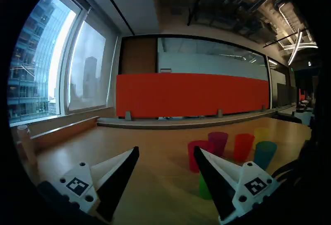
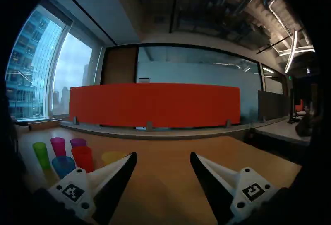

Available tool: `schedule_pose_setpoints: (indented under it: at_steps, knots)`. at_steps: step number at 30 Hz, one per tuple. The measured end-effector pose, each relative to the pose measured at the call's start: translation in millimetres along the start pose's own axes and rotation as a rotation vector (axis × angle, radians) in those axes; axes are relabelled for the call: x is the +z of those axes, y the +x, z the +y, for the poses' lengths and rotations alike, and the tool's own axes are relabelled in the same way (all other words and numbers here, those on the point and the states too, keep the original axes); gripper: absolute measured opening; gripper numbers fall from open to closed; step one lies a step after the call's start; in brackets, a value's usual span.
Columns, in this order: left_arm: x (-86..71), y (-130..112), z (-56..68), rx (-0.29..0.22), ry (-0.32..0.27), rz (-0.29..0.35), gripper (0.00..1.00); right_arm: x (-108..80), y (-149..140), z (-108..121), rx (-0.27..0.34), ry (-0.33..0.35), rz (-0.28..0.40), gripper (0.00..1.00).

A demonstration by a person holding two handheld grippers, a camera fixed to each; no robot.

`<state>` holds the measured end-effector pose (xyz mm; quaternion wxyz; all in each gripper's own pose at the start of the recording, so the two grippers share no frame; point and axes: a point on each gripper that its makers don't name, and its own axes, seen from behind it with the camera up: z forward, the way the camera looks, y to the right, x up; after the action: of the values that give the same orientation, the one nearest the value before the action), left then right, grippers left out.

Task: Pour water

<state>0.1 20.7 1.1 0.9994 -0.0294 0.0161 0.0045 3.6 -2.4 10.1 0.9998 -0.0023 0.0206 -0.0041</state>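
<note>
Several coloured plastic cups stand grouped on a wooden table (image 1: 157, 183). In the left gripper view I see a pink cup (image 1: 197, 155), a magenta cup (image 1: 218, 142), a red cup (image 1: 243, 146), a yellow cup (image 1: 261, 135), a teal cup (image 1: 265, 153) and a green cup (image 1: 203, 187) partly behind the right finger. My left gripper (image 1: 165, 150) is open and empty, short of the cups. In the right gripper view the cluster sits at the left: green cup (image 2: 41, 153), magenta cup (image 2: 58, 145), red cup (image 2: 83, 158), teal cup (image 2: 63, 166), yellow cup (image 2: 112, 157). My right gripper (image 2: 162, 155) is open and empty.
A red divider panel (image 1: 190, 94) runs along the table's far edge. Large windows (image 1: 41, 71) line the left side. A pale wooden post (image 1: 24, 142) stands at the table's left edge. Another desk (image 2: 281, 131) lies off to the right.
</note>
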Motion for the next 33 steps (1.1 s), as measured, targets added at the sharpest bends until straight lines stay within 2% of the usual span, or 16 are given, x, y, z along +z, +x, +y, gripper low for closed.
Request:
schedule_pose_setpoints:
  at_steps: [9,33]
  knots:
    - [-0.1,0,0.4,0.0,0.0,0.0,0.98,1.9,-12,3,0.004,-0.008,-0.019,1.0]
    - [0.1,0,-0.2,0.0,0.0,0.0,0.98,-0.1,-11,7,0.013,-0.01,-0.024,1.0]
